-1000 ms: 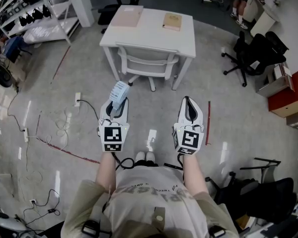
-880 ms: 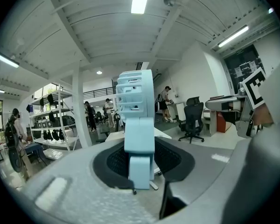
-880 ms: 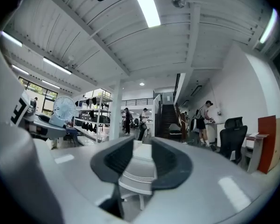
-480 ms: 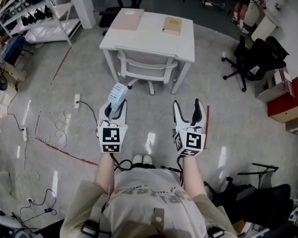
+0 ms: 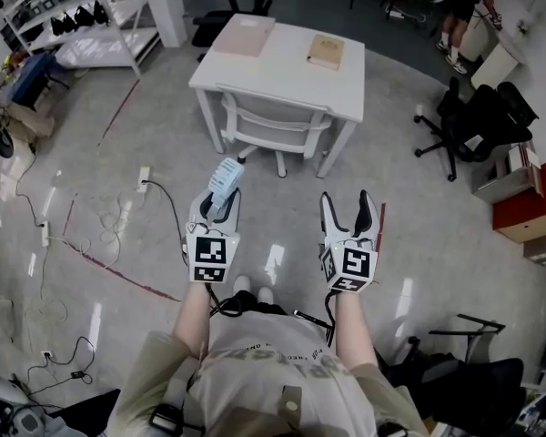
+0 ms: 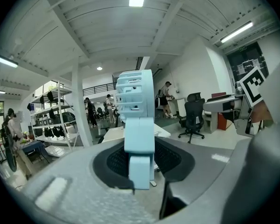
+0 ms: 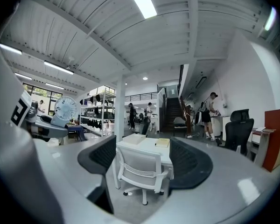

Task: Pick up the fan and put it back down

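Change noted: the right gripper [image 5: 350,206] now stands with its jaws wide apart, where a second ago they were shut together. They have just been opening. Nothing is between them; the right gripper view shows only the chair [image 7: 141,171] and the white table [image 7: 154,149] far beyond the pads.

No change at the left gripper [image 5: 215,206]. Its jaws are narrow and clamped on the stem of the pale blue fan [image 5: 226,177], the same grip as in both earlier head views. The fan is upright, with its grille head above the jaw tips.

Location of the fan: in the air in front of the person, over the bare floor [image 5: 118,153]. It is well apart from the table, which lies ahead with the chair pushed in on the near side. It touches nothing but the pads.

Reading: the pick-up half looks done and the put-down is not yet done. The right gripper's opening plays no visible part in holding the fan, so it is either idle or getting ready to help. The left must reach a surface before it lets go; releasing here would drop the fan to the floor.
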Available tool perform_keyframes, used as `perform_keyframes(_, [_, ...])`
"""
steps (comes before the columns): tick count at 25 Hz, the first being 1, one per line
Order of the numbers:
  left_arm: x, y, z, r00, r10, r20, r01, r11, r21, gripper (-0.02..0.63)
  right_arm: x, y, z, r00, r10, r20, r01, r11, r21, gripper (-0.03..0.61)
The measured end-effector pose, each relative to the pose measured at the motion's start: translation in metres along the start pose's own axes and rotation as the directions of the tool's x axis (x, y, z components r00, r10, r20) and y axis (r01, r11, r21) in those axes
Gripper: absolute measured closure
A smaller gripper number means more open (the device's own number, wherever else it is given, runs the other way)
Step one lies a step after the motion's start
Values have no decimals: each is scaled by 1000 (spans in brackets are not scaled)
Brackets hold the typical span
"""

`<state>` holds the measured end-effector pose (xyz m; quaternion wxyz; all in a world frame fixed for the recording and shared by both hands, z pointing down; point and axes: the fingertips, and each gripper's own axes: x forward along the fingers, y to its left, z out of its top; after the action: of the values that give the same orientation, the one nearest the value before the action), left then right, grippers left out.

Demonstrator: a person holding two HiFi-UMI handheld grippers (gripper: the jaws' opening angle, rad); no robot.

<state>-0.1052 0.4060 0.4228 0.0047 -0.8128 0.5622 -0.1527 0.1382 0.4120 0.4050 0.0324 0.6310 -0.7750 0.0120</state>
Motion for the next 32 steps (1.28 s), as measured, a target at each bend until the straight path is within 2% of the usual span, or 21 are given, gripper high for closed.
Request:
perform_keyframes(8, [21, 6, 0, 1000, -8, -9, 8, 1000, 3, 485, 23, -4, -5, 1000, 2, -17, -2, 1000, 10, 245])
perform_keyframes(19, [83, 53, 0, 1000, -29, -4, 29, 1000, 1, 485, 94, 10, -9, 999, -4, -40, 4, 1000, -3, 245])
perform_keyframes(27, [151, 94, 22, 996, -85, 32, 84, 996, 29, 485, 158, 7, 5, 997, -69, -25, 68, 997, -21, 245])
perform_keyframes(32, [187, 109, 36, 990, -128, 53, 125, 991, 53, 485, 191, 3, 10, 994, -109, -16, 109, 994, 6, 245])
